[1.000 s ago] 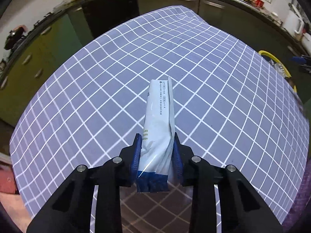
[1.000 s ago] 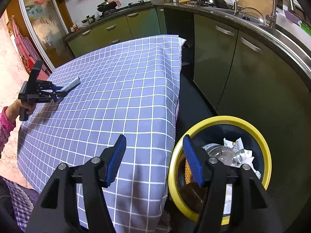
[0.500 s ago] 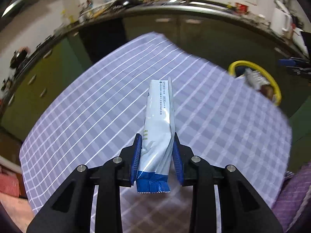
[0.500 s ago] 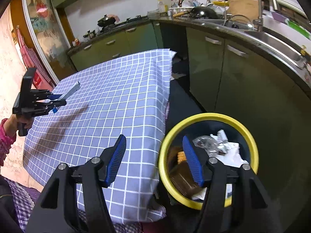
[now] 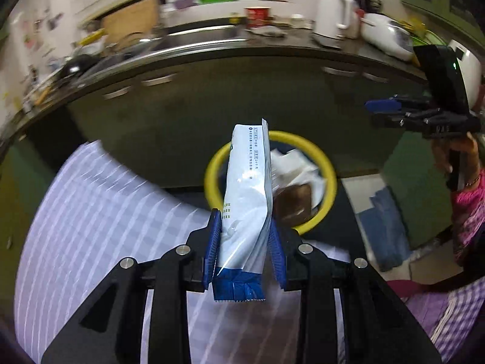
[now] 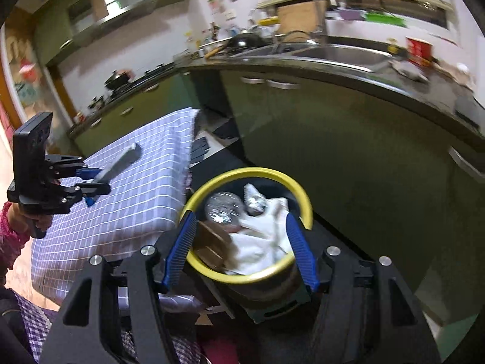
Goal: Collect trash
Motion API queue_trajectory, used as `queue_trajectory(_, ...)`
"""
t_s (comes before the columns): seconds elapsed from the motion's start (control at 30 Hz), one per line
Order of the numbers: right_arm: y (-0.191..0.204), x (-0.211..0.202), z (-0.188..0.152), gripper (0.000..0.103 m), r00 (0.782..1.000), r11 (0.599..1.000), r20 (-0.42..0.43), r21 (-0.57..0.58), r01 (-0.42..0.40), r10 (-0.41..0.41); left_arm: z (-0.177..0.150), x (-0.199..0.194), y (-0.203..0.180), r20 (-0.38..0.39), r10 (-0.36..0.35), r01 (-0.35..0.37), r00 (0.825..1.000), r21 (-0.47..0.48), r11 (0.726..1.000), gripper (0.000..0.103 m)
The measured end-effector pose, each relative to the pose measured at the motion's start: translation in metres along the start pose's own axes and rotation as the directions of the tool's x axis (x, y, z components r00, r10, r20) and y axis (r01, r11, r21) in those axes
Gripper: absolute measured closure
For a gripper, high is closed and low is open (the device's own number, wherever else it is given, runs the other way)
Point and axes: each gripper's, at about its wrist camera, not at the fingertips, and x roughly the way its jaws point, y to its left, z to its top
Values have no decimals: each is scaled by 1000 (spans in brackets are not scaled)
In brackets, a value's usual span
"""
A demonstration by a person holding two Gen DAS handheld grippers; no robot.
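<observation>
My left gripper (image 5: 244,236) is shut on a long white and blue snack wrapper (image 5: 247,194), which sticks out forward between the blue pads. The wrapper's far end points toward the yellow-rimmed trash bin (image 5: 329,182) on the floor past the table edge. The right wrist view shows the same bin (image 6: 298,192) holding crumpled paper, a clear bottle and brown packaging. My right gripper (image 6: 242,227) stands open above the bin with nothing between its fingers. In that view the left gripper (image 6: 91,179) holds the wrapper (image 6: 121,163) over the checked tablecloth (image 6: 136,206).
Dark green kitchen cabinets (image 6: 333,139) and a counter with a sink (image 6: 342,53) curve behind the bin. The table with the purple checked cloth (image 5: 91,227) ends just left of the bin. A kettle (image 5: 332,15) and a rice cooker stand on the counter.
The left gripper has swung with the wrapper from over the table's middle toward its edge, bringing the bin straight ahead. The right gripper has shifted over the bin and stays open.
</observation>
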Motion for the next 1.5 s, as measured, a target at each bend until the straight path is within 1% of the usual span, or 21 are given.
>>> queue_trajectory(0.17, -25, -1, -9, 44, 1000, 999, 5, 54, 5, -5, 44, 51, -34, -17, -77, 77, 997, 6, 997, 72)
queue_trajectory(0.23, -33, 1, -12, 44, 1000, 998, 2, 69, 4, -4, 60, 75, -45, -40, -102, 101, 994, -30, 994, 72)
queue_trajectory(0.3, -37, -2, -17, 44, 1000, 997, 2, 74, 1, -1, 70, 93, -52, -58, -120, 116, 991, -74, 991, 72)
queue_trajectory(0.4, -43, -1, -19, 44, 1000, 996, 2, 84, -4, 4, 82, 123, -59, -71, -139, 124, 988, -176, 977, 72)
queue_trajectory(0.47, -46, 0, -21, 44, 1000, 996, 3, 89, -11, 11, 82, 136, -61, -74, -134, 114, 988, -228, 967, 72)
queue_trajectory(0.57, -47, 1, -23, 44, 1000, 996, 3, 91, -20, 20, 82, 159, -62, -94, -109, 74, 990, -315, 946, 72)
queue_trajectory(0.63, -47, 2, -24, 44, 1000, 995, 2, 92, -26, 26, 81, 170, -61, -102, -91, 46, 991, -374, 926, 72)
queue_trajectory(0.67, -48, 2, -25, 44, 1000, 995, 2, 92, -28, 28, 75, 168, -57, -102, -88, 41, 991, -390, 920, 72)
queue_trajectory(0.7, -47, 2, -25, 44, 1000, 995, 2, 93, -30, 30, 75, 172, -56, -101, -79, 30, 992, -418, 908, 72)
queue_trajectory(0.8, -47, 2, -26, 44, 999, 995, 2, 92, -37, 37, 72, 177, -54, -100, -54, 2, 993, -459, 889, 71)
queue_trajectory(0.83, -47, 2, -25, 43, 999, 995, 2, 90, -39, 39, 72, 178, -52, -107, -34, -22, 994, -478, 878, 67)
queue_trajectory(0.9, -46, 2, -26, 42, 999, 995, 4, 86, -43, 43, 69, 179, -48, -116, -26, -35, 993, -496, 868, 45)
queue_trajectory(0.97, -46, 2, -26, 42, 999, 995, 6, 86, -47, 46, 66, 176, -47, -116, -8, -51, 993, -496, 867, 38)
queue_trajectory(1.1, -44, 2, -27, 42, 998, 994, 10, 89, -57, 56, 63, 166, -46, -102, 2, -52, 995, -488, 871, 37)
queue_trajectory(1.17, -42, 3, -28, 41, 998, 994, 6, 88, -68, 67, 60, 151, -46, -76, 24, -57, 997, -468, 882, 35)
queue_trajectory(1.23, -41, 7, -29, 40, 997, 993, -4, 87, -81, 82, 55, 131, -45, -35, 57, -67, 998, -449, 891, 26)
queue_trajectory(1.27, -39, 9, -29, 40, 996, 992, -9, 86, -88, 89, 50, 117, -45, -9, 89, -84, 996, -433, 898, 20)
queue_trajectory(1.37, -29, 20, -31, 39, 991, 989, -33, 76, -125, 128, 32, 82, -41, 38, 174, -143, 984, -412, 900, 9)
queue_trajectory(1.4, -23, 24, -31, 39, 989, 988, -41, 68, -137, 140, 20, 66, -39, 50, 217, -178, 975, -410, 894, 8)
queue_trajectory(1.47, -13, 30, -30, 39, 987, 987, -51, 47, -151, 154, 2, 42, -35, 74, 262, -207, 962, -425, 881, 6)
queue_trajectory(1.5, -4, 33, -29, 39, 985, 987, -55, 31, -159, 160, -12, 25, -32, 87, 293, -228, 952, -438, 870, 5)
